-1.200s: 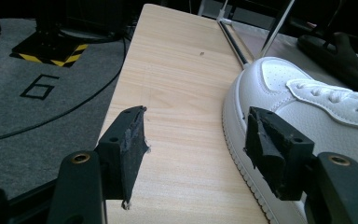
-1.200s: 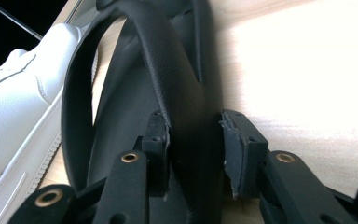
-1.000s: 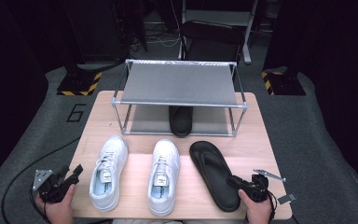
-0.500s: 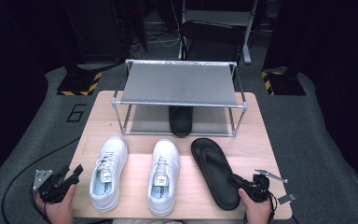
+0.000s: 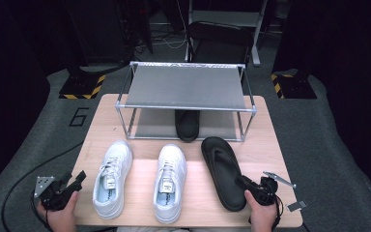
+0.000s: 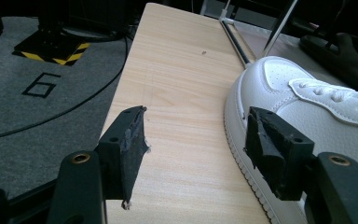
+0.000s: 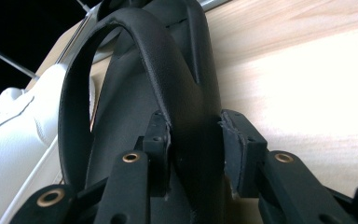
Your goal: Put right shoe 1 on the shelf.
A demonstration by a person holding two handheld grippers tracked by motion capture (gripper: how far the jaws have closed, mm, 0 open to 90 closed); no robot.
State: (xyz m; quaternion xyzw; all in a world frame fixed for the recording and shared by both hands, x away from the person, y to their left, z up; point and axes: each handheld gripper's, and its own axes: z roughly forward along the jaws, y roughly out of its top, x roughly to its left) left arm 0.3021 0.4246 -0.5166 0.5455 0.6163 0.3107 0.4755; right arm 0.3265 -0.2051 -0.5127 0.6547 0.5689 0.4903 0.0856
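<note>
1. Right tool [image 5: 246, 186] is clamped on the heel edge of the black sandal [image 5: 222, 169]; in the right gripper view [image 7: 193, 140] the pads squeeze its side wall.
2. The sandal lies flat on the desk [image 5: 270, 145], toe pointing to the rack [image 5: 186, 87].
3. Left tool [image 5: 75, 179] sits with jaws apart, nothing between them, just beside the left sneaker [image 5: 112, 176].

The left hand-held gripper [image 6: 193, 149] holds its jaws apart over the bench [image 6: 177, 93], gripping nothing. A white sneaker [image 6: 317, 102] lies just beside its right jaw; behind the sneaker, a black sandal [image 6: 340, 51].
</note>
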